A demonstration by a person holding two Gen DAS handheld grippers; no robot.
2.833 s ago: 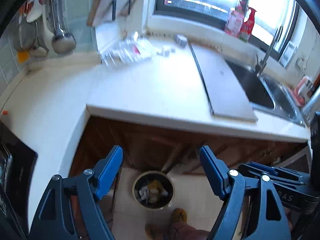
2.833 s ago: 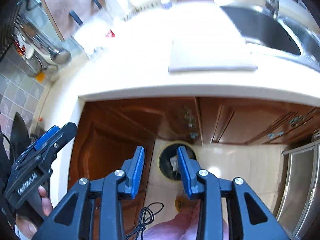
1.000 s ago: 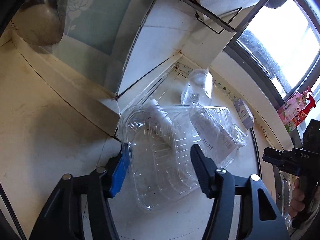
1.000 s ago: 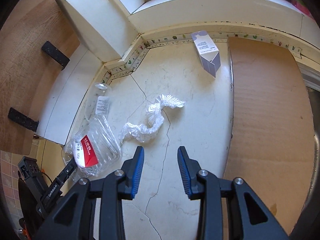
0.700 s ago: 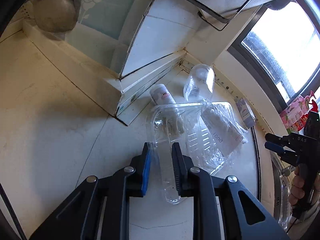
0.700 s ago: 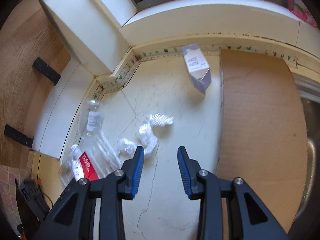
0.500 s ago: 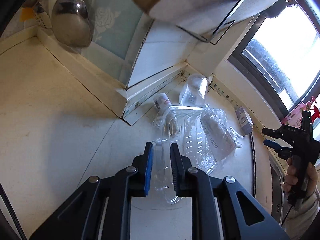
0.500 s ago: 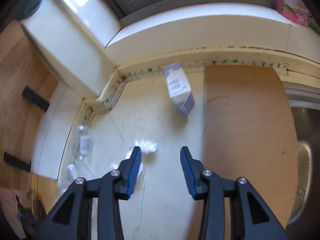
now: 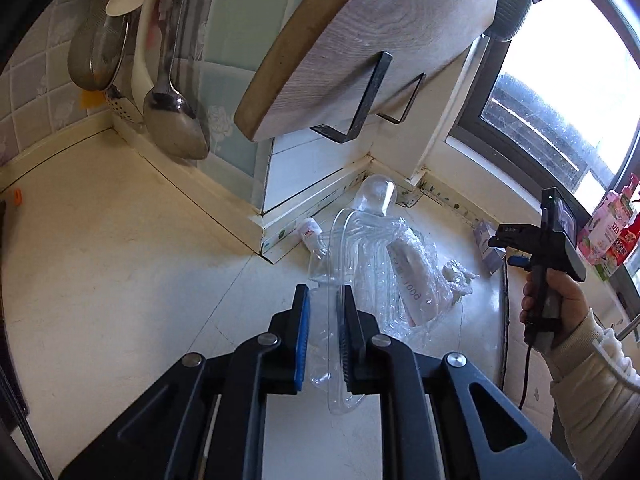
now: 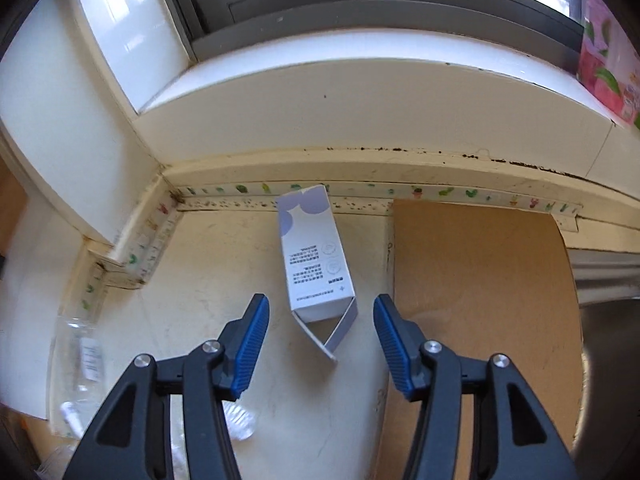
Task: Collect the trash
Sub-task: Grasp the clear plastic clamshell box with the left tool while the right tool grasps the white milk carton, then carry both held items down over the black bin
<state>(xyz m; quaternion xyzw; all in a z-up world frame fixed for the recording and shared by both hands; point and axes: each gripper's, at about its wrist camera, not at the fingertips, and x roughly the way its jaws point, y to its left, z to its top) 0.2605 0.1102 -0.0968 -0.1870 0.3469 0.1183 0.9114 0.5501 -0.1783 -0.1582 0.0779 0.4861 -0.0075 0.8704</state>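
Observation:
My left gripper (image 9: 323, 300) is shut on the rim of a clear plastic tray (image 9: 352, 264) and holds it tilted on edge above the cream counter (image 9: 120, 264). Crumpled clear wrap with a white label (image 9: 416, 276) hangs against the tray. A clear bottle (image 9: 376, 192) and a small white bottle (image 9: 310, 230) lie by the wall corner. My right gripper (image 10: 320, 320) is open, its fingers either side of the open end of a white and lilac carton (image 10: 314, 256) lying on the counter. That carton also shows in the left wrist view (image 9: 486, 242).
A round wooden board (image 9: 360, 40) hangs on a black rack above the corner. Ladles and a strainer (image 9: 172, 120) hang at the left. A brown board (image 10: 480, 300) lies right of the carton. A window sill (image 10: 360, 92) runs behind. Pink packets (image 9: 608, 232) stand on the sill.
My left gripper has lifted and drawn back with the tray edge in it. My right gripper has moved forward to the carton and opened wider around it.

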